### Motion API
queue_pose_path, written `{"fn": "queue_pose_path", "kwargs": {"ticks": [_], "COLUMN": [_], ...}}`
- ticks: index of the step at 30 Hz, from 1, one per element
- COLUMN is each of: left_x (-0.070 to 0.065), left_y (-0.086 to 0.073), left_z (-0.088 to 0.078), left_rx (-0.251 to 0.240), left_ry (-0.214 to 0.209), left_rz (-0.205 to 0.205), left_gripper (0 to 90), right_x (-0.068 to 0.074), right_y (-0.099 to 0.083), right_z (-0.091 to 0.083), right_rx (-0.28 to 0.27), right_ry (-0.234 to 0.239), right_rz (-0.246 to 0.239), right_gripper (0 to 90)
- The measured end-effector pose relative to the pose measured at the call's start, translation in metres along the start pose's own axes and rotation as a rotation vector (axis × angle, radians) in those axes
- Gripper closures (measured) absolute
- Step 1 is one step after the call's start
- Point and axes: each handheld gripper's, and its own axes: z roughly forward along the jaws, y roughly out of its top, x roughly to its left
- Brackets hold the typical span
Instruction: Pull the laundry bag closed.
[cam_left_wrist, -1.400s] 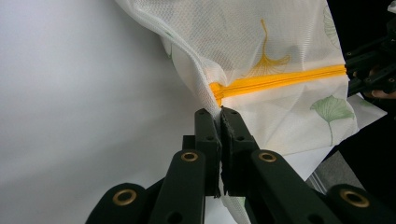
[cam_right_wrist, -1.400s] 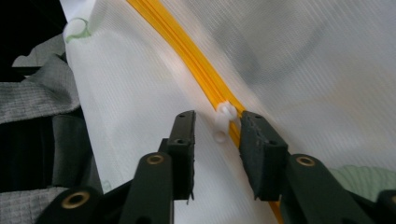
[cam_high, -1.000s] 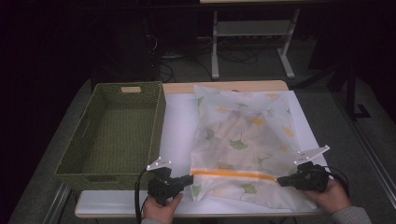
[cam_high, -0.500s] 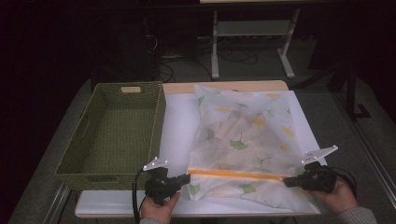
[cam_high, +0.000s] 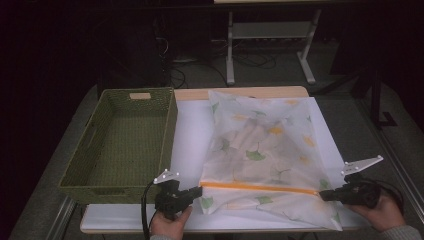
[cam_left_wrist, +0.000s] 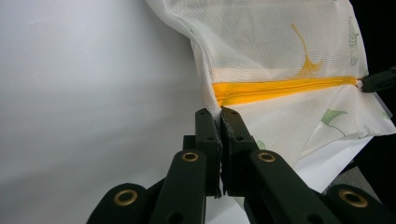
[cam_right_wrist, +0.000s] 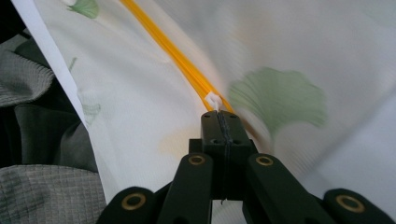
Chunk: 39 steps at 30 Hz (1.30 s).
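One white mesh laundry bag (cam_high: 260, 150) printed with ginkgo leaves, centre of the high view. One orange zipper (cam_high: 260, 188) across its lower part, with one white zipper pull (cam_right_wrist: 214, 100). One green woven basket (cam_high: 165, 130) at left. One white tabletop (cam_high: 187, 130). Two black grippers, left gripper (cam_high: 197, 190) at lower left, right gripper (cam_high: 323, 194) at lower right. Two hands at the bottom edge.

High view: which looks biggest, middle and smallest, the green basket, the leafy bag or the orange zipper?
1. Green basket and leafy bag: too alike to rank.
2. Orange zipper: clearly smallest, a thin strip.
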Motion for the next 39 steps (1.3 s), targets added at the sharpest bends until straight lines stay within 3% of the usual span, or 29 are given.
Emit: {"fn": "queue_pose_path", "kwargs": {"ticks": [5,13,17,28,36,39], "left_x": [-0.002,-0.002,-0.002,-0.003,-0.006,-0.006], "left_y": [-0.001,-0.004,-0.005,-0.005,-0.005,-0.005], "left_z": [0.000,0.002,0.001,0.002,0.003,0.004], "left_rx": [0.000,0.015,0.018,0.023,0.034,0.033], "left_ry": [0.001,-0.002,-0.004,-0.014,-0.021,-0.021], "left_rz": [0.008,0.017,0.027,0.033,0.044,0.045], "left_gripper": [87.5,87.5,87.3,86.9,86.8,86.9], "right_x": [-0.007,-0.005,-0.004,-0.005,0.000,0.000], "right_y": [-0.006,-0.004,-0.004,-0.005,-0.003,-0.003], "right_z": [-0.011,-0.018,-0.018,-0.011,0.012,0.015], "right_rx": [-0.024,-0.006,-0.005,-0.039,0.014,0.001], "right_ry": [-0.007,-0.043,-0.038,-0.010,-0.015,-0.006], "right_rz": [0.021,0.012,0.013,0.026,0.002,0.003], "right_gripper": [90.0,90.0,90.0,89.6,87.1,84.5]}}
